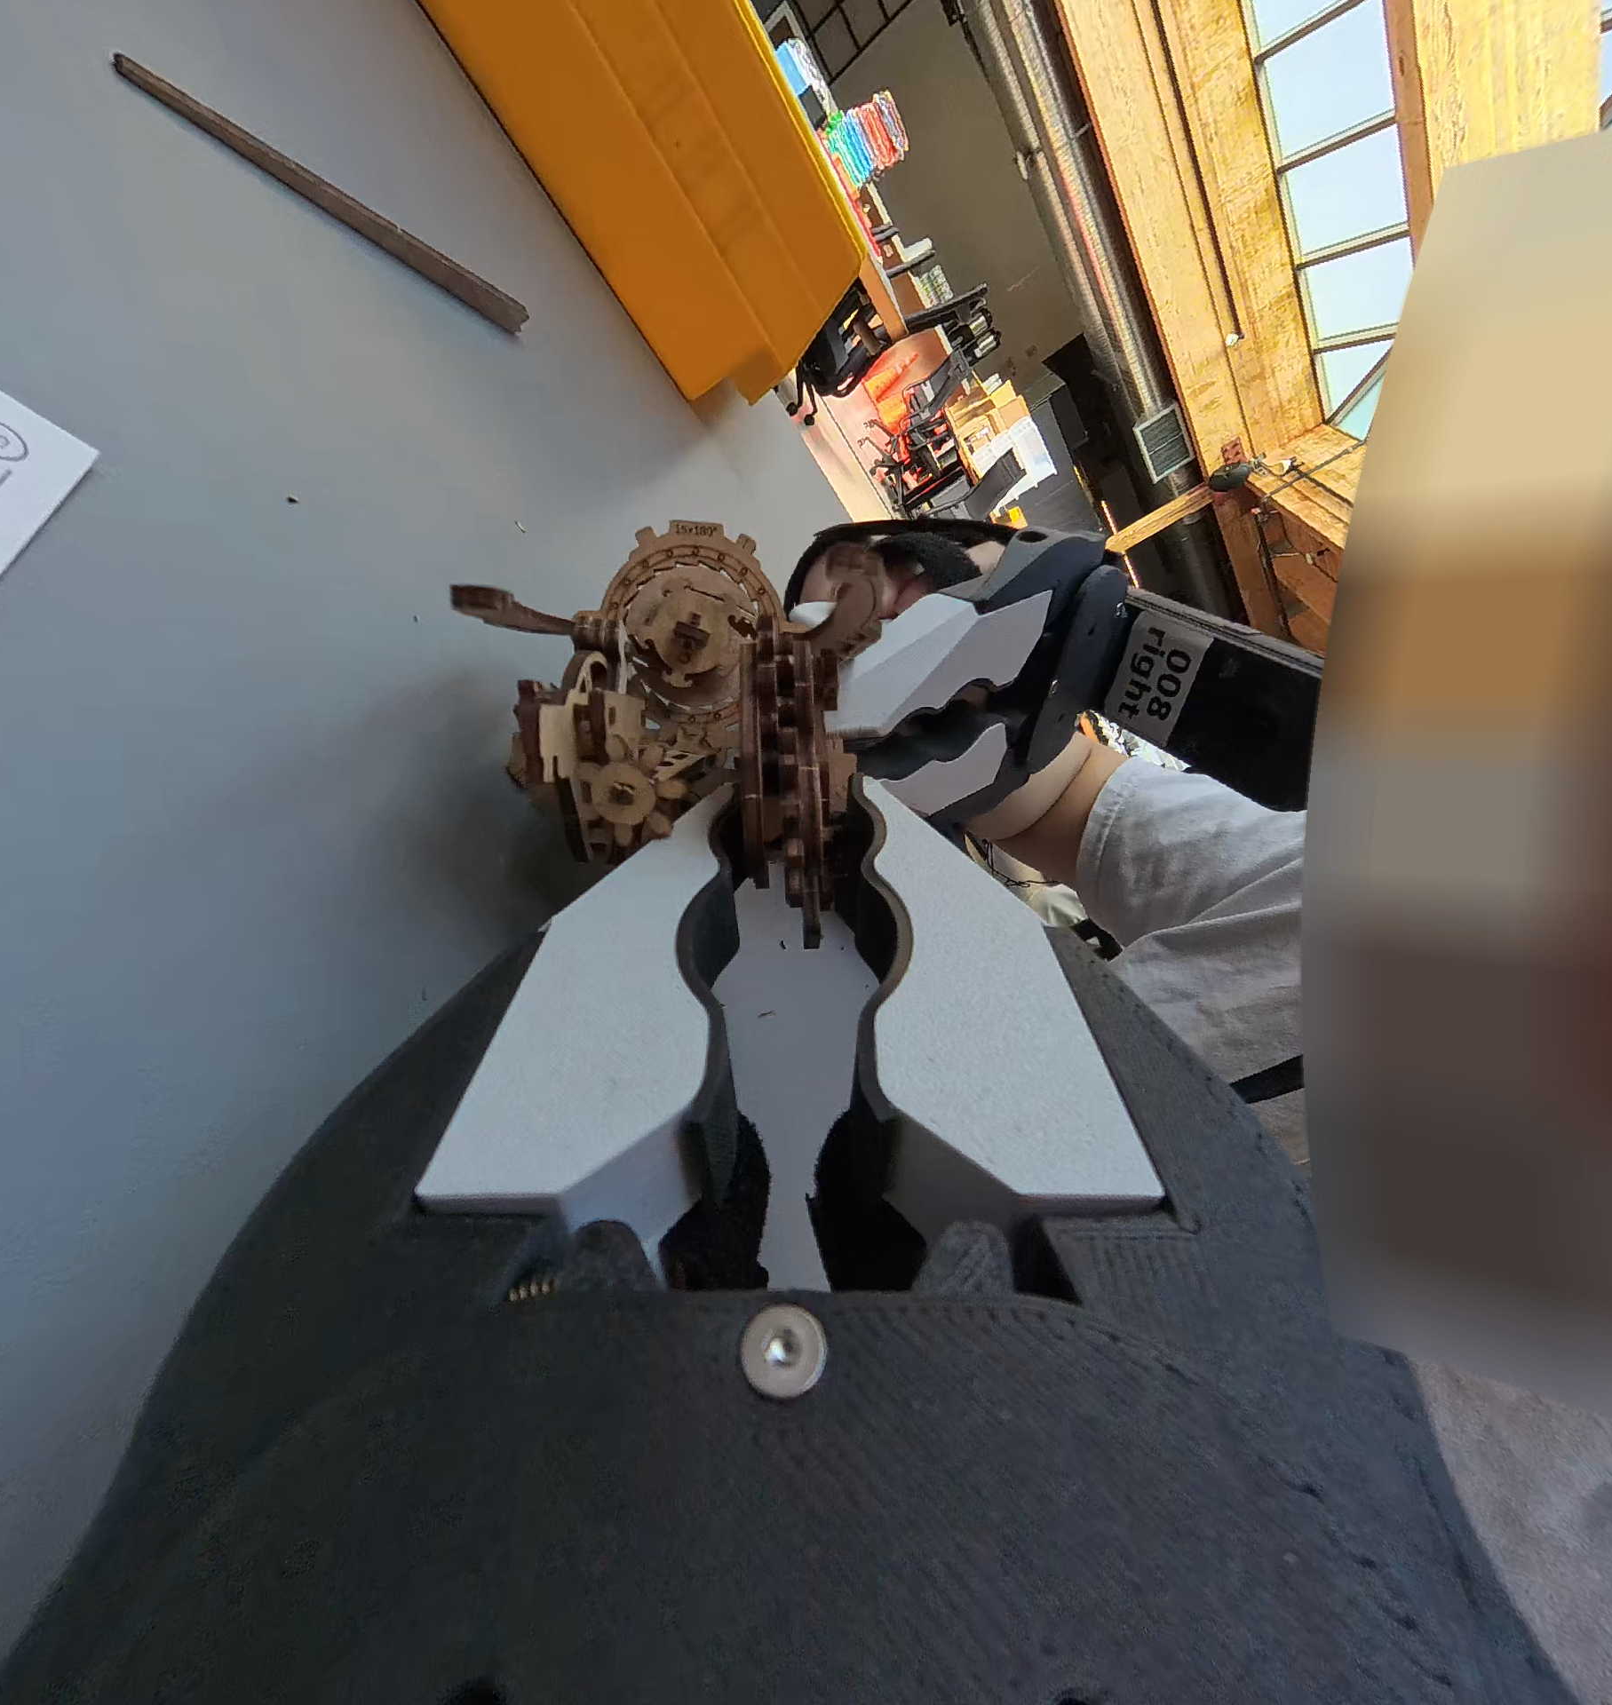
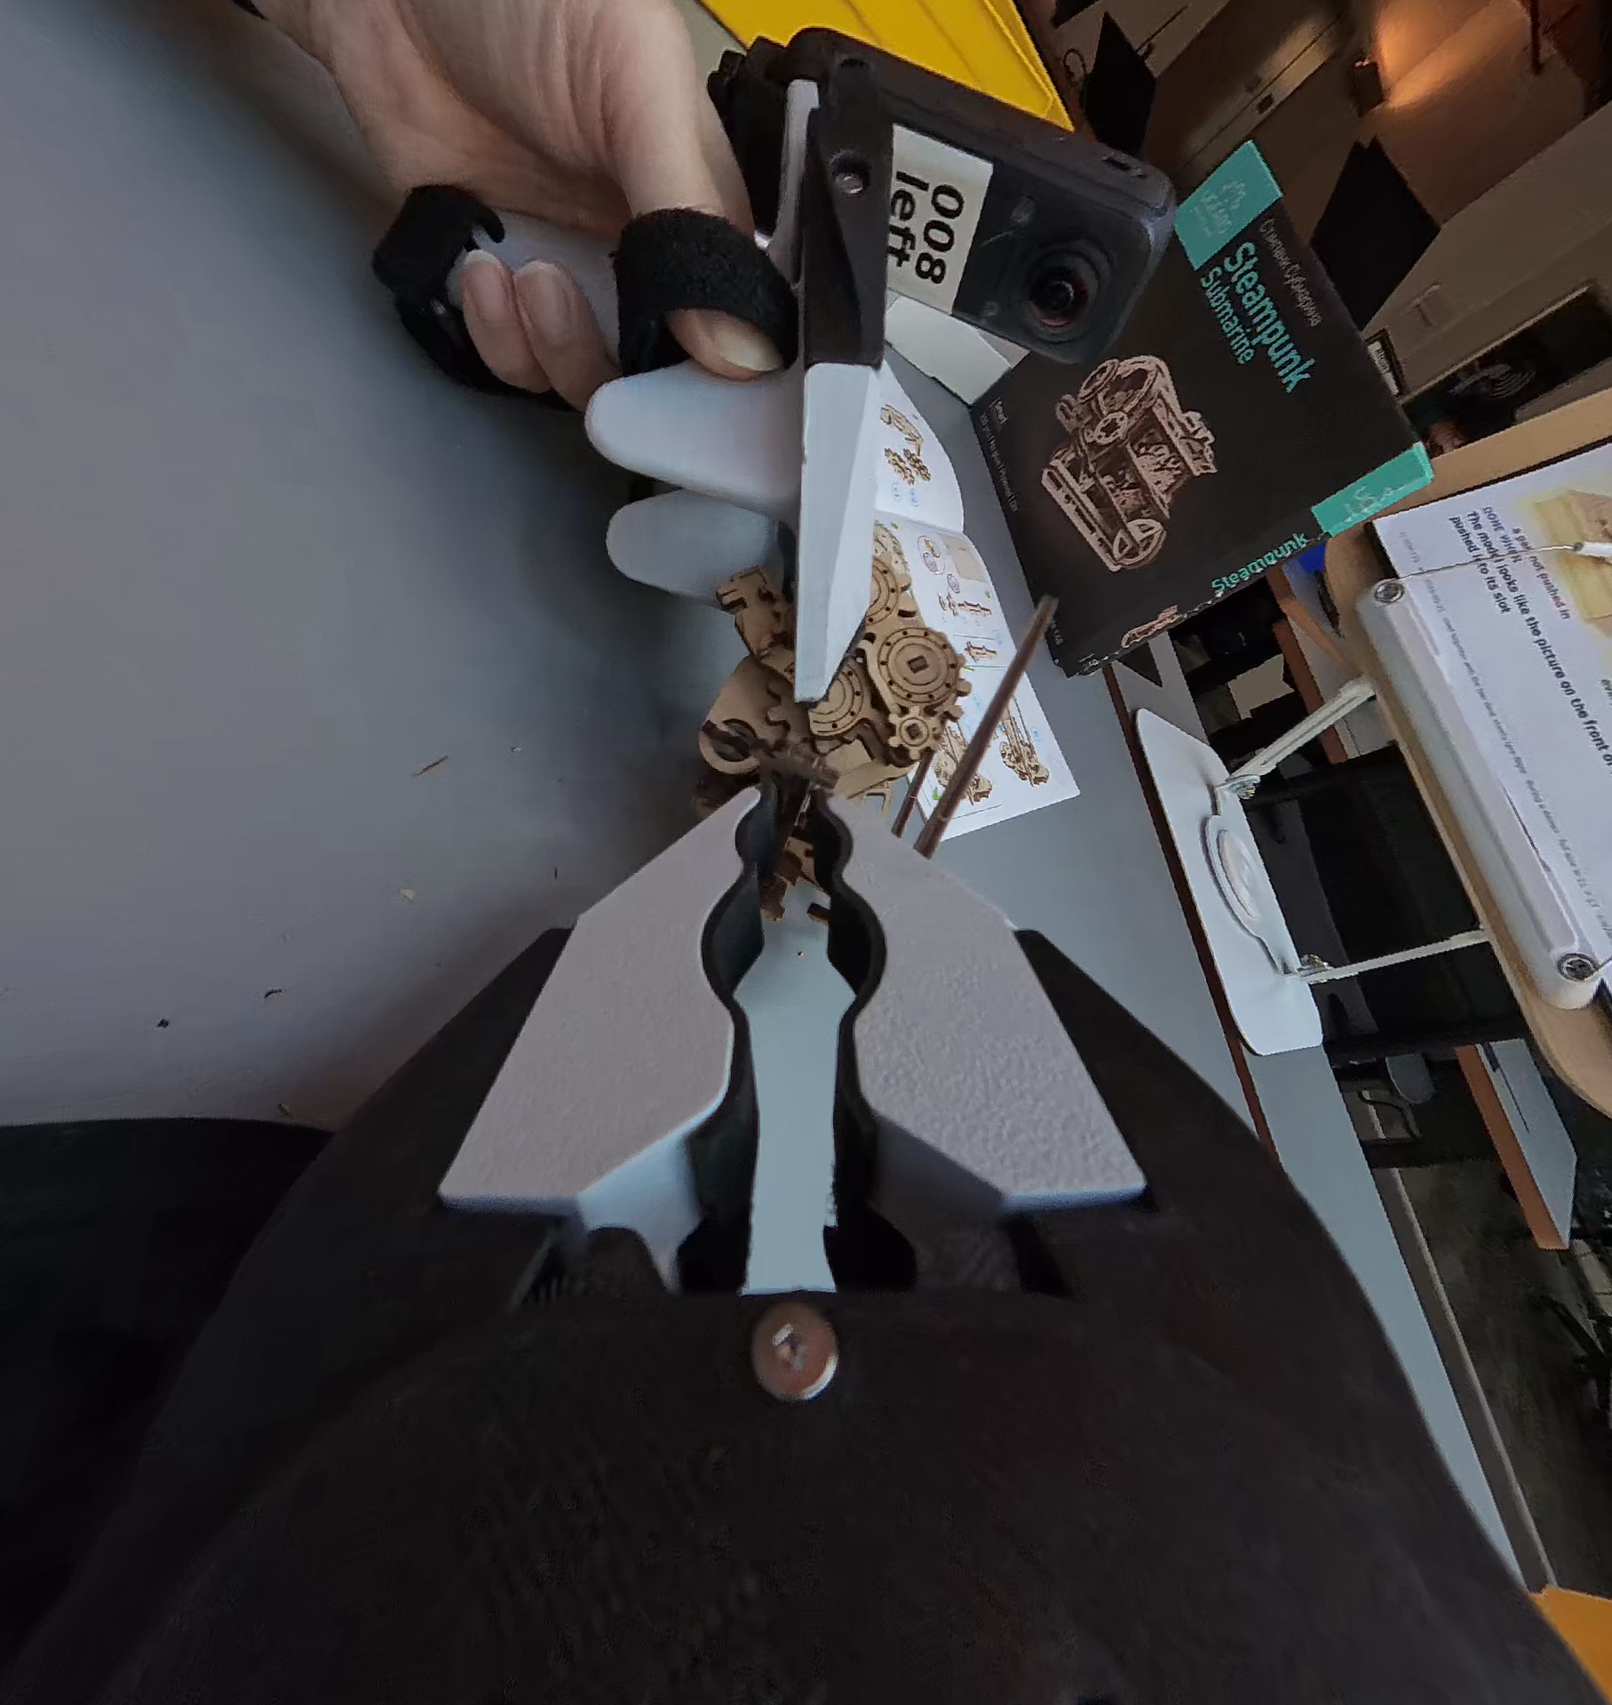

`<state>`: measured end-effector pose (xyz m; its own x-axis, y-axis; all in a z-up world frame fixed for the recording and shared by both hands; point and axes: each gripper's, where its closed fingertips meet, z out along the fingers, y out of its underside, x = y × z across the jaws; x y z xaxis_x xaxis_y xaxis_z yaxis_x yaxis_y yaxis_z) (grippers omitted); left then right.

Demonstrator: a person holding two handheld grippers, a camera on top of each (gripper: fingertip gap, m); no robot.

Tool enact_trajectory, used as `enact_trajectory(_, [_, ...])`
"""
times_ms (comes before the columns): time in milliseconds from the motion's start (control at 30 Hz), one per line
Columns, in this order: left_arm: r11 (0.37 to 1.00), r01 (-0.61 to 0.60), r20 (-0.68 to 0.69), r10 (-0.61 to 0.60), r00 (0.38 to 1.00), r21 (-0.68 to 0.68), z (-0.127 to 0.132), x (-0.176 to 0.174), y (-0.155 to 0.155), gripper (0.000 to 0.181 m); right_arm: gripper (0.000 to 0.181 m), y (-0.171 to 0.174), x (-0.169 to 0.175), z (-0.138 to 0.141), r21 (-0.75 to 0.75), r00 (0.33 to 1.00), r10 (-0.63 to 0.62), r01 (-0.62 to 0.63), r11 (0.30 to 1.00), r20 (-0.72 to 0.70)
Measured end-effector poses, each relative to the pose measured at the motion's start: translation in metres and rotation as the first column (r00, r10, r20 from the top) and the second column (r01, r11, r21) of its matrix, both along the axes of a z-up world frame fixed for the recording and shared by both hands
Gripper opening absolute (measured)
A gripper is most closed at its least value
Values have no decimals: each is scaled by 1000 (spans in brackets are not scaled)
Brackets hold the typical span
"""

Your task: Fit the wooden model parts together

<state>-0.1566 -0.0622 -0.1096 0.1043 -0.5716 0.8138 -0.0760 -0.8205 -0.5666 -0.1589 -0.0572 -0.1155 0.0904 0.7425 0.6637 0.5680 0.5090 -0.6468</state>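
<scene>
The left gripper [image 1: 788, 812] has its jaws clamped on the toothed edge of the wooden model [image 1: 682, 701], held above the grey table [image 1: 230, 646]. At about two o'clock from that grip, the right gripper [image 2: 788, 821] has its jaws pinched on a small wooden piece [image 2: 788, 876] at the model's side. This looks like the step of pressing one part into its slot; the next move probably calls for a steady, aligned push while the left side braces. The slot itself is hidden behind the fingers, and the small piece's shape is hard to make out. Farther off lie a thin stick [image 1: 322, 194] at eleven o'clock, an instruction sheet [image 2: 977, 701] and a yellow bin [image 1: 673, 184].
</scene>
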Motion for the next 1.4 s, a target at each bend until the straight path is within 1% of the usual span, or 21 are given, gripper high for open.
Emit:
enact_trajectory(67, [1000, 5, -15, -5, 1000, 6, -2, 1, 0, 19, 1, 1, -2, 0, 35, 1000, 0, 0, 999, 2])
enact_trajectory(167, [999, 19, -50, -18, 999, 26, -4, 1, -2, 19, 1, 0, -2, -2, 43, 999, 15, -16, 999, 36])
enact_trajectory(267, [994, 50, -141, -36, 989, 97, -9, 3, -5, 19, 1, 0, 0, -2, 65, 996, 47, -51, 997, 72])
enact_trajectory(367, [982, 104, -233, -65, 970, 158, -15, 6, -12, 19, 1, -2, 2, -2, 132, 991, 98, -110, 985, 89])
enact_trajectory(433, [971, 138, -288, -78, 954, 194, -19, 7, -15, 19, 1, -3, 3, -4, 97, 990, 111, -119, 988, 85])
enact_trajectory(467, [969, 144, -291, -82, 953, 200, -19, 7, -16, 19, 2, -5, 3, -4, 86, 988, 127, -134, 987, 84])
enact_trajectory(567, [971, 138, -230, -91, 969, 195, -12, 9, -17, 19, 1, -7, 6, 2, 120, 982, 173, -181, 976, 75])
enact_trajectory(733, [965, 139, -251, -81, 965, 224, -16, 8, -16, 20, 2, -6, 6, -4, 98, 981, 166, -176, 979, 101])
enact_trajectory(833, [972, 120, -223, -73, 972, 202, -16, 7, -17, 23, 2, -6, 6, -2, 78, 982, 167, -174, 982, 89])
enact_trajectory(933, [979, 75, -189, -39, 981, 189, -9, 2, -13, 26, 2, -5, 6, -2, 73, 983, 163, -169, 983, 83])
enact_trajectory(1033, [983, 25, -157, 4, 988, 181, -4, -3, -9, 13, 1, -5, 6, -2, 71, 983, 163, -169, 983, 81])
enact_trajectory(1200, [993, -1, -113, 14, 993, 115, -2, -5, -5, 13, 1, -7, 5, -2, 78, 982, 173, -179, 981, 76])
enact_trajectory(1300, [997, 30, -101, -23, 995, 71, -4, -4, -7, 13, 1, -11, 5, -4, 101, 975, 208, -215, 971, 82])
enact_trajectory(1400, [990, 87, -173, -67, 983, 111, -8, -5, -13, 13, 1, -13, 5, -5, 106, 971, 220, -229, 968, 91])
